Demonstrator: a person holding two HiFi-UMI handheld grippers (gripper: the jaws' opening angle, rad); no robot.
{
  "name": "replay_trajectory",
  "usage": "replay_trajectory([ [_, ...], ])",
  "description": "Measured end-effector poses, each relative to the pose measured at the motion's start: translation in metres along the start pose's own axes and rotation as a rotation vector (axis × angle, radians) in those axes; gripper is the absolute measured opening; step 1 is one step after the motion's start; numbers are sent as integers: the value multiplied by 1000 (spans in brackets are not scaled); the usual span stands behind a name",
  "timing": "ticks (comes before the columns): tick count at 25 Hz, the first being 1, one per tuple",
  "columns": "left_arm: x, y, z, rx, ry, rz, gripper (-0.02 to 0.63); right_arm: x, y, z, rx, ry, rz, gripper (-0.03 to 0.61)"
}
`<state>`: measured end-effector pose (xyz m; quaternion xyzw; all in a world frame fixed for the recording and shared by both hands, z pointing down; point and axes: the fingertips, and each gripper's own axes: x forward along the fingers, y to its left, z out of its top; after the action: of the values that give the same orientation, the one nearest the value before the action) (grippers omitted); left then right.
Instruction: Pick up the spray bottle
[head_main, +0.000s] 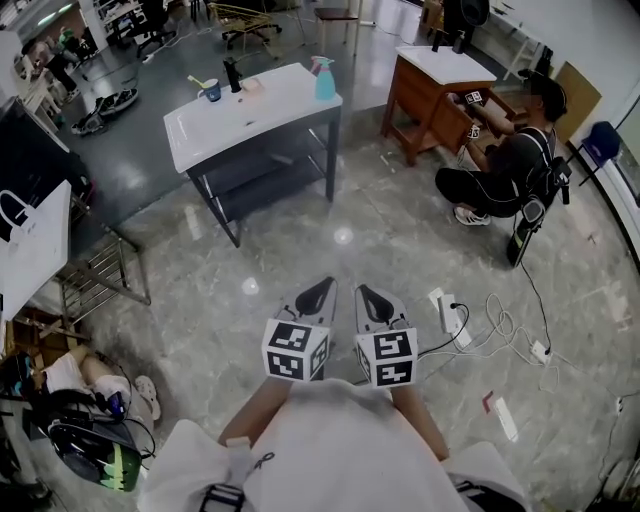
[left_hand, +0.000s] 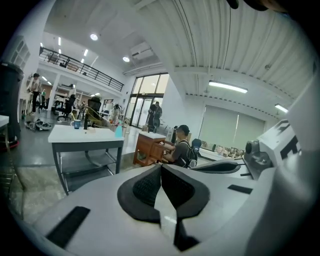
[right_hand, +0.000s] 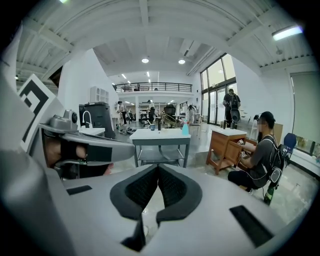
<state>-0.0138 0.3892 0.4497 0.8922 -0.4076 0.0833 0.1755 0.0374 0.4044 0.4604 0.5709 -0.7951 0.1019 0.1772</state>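
A light blue spray bottle (head_main: 325, 78) with a pink trigger stands upright at the right end of a white-topped table (head_main: 270, 112), far ahead of me. It shows small in the left gripper view as the bottle (left_hand: 119, 130) and in the right gripper view as the bottle (right_hand: 185, 128). My left gripper (head_main: 318, 296) and right gripper (head_main: 371, 301) are side by side over the floor, well short of the table. Both are shut with their black pads together and nothing between them.
On the table also stand a blue cup (head_main: 212, 91), a dark bottle (head_main: 233, 76) and a small pink item (head_main: 251, 86). A person (head_main: 505, 160) crouches at a wooden desk (head_main: 432, 92) to the right. Cables and a power strip (head_main: 446, 312) lie on the floor right of my grippers.
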Motion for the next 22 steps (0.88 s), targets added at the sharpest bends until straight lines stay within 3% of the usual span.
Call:
replay_trajectory([
  [22,91,95,53,23,38,-44,26,123,-34,36,47,58,-38,26],
])
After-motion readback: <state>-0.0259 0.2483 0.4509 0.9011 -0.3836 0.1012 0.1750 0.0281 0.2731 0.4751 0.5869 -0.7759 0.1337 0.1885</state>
